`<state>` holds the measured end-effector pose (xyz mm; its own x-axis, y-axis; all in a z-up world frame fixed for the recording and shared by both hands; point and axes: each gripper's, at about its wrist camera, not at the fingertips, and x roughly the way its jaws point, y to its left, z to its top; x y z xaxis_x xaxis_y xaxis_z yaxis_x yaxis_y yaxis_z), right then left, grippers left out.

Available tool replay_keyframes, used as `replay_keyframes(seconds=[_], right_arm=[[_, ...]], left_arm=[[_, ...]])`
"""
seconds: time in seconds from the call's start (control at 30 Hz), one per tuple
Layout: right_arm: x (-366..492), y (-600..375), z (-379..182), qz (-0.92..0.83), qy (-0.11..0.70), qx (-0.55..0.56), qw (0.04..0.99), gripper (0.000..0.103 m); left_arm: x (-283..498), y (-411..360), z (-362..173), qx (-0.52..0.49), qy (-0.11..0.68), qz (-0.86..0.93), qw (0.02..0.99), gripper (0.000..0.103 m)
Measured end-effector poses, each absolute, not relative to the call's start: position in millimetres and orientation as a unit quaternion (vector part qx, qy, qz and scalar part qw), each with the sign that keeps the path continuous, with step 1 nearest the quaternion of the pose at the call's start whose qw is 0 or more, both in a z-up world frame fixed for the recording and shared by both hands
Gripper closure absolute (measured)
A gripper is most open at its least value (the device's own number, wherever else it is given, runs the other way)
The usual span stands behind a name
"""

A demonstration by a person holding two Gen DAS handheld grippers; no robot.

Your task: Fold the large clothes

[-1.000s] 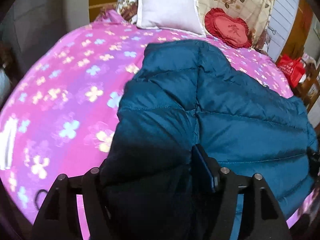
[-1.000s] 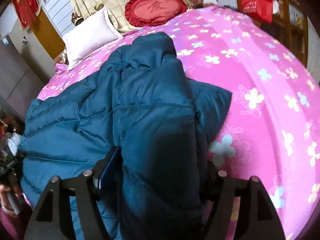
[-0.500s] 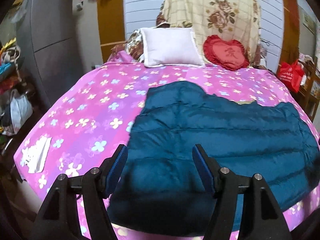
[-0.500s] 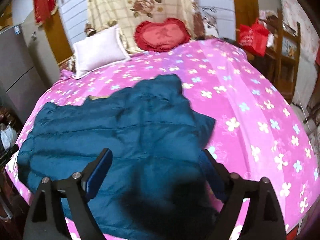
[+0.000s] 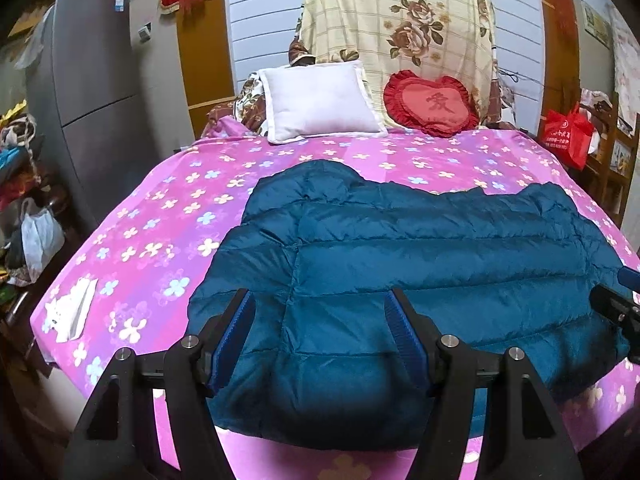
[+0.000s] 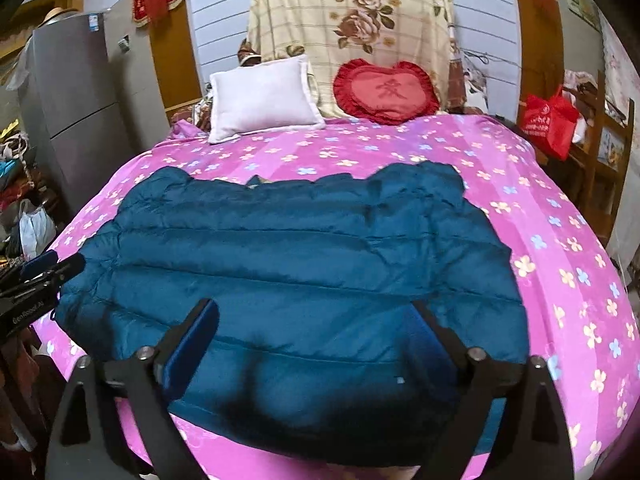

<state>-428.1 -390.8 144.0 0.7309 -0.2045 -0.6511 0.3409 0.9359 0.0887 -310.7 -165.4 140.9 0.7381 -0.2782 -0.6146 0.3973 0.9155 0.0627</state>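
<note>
A large teal quilted down jacket (image 5: 420,256) lies spread flat across the near half of a bed with a pink flowered sheet (image 5: 160,216); it also shows in the right wrist view (image 6: 296,264). My left gripper (image 5: 320,308) is open and empty, held above the jacket's near left part. My right gripper (image 6: 316,316) is open and empty, held above the jacket's near right part. The tip of the right gripper shows at the right edge of the left wrist view (image 5: 620,308), and the left gripper at the left edge of the right wrist view (image 6: 36,280).
A white pillow (image 5: 320,100) and a red heart cushion (image 5: 432,104) lean at the head of the bed. A white paper (image 5: 72,310) lies at the bed's left corner. A grey fridge (image 5: 92,92) stands left; a red bag (image 5: 568,136) and wooden shelf stand right.
Both grippers have let go of the jacket, opened, and pulled back and up from it. The jacket has dropped flat onto the bed.
</note>
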Motion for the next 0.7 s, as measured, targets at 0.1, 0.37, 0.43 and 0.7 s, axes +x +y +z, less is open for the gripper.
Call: replay_keyframes(seconds=[0.1,0.37,0.43,0.7], right_arm=[[-422.8,-381.1,144.0,-0.142,0.337,0.094,0.926,0.003],[-416.9,-370.7,141.7,-0.131,0.339,0.092,0.927,0.003],[-417.0,-370.3,140.6,-0.131,0.339,0.094,0.927,0.003],[-416.5,-369.1,134.8,-0.136,0.343,0.094,0.925,0.002]], left_arm=[[-314.7,-168.3,139.2,0.097,0.312,-0.182,0.927,0.053],[-320.8,-174.1,136.3,0.105,0.306,-0.176,0.93,0.053],[-320.1,-174.0,135.1,0.098,0.31,-0.176,0.929,0.053],[-319.1,-177.5,134.2,0.094,0.311,-0.171,0.93,0.053]])
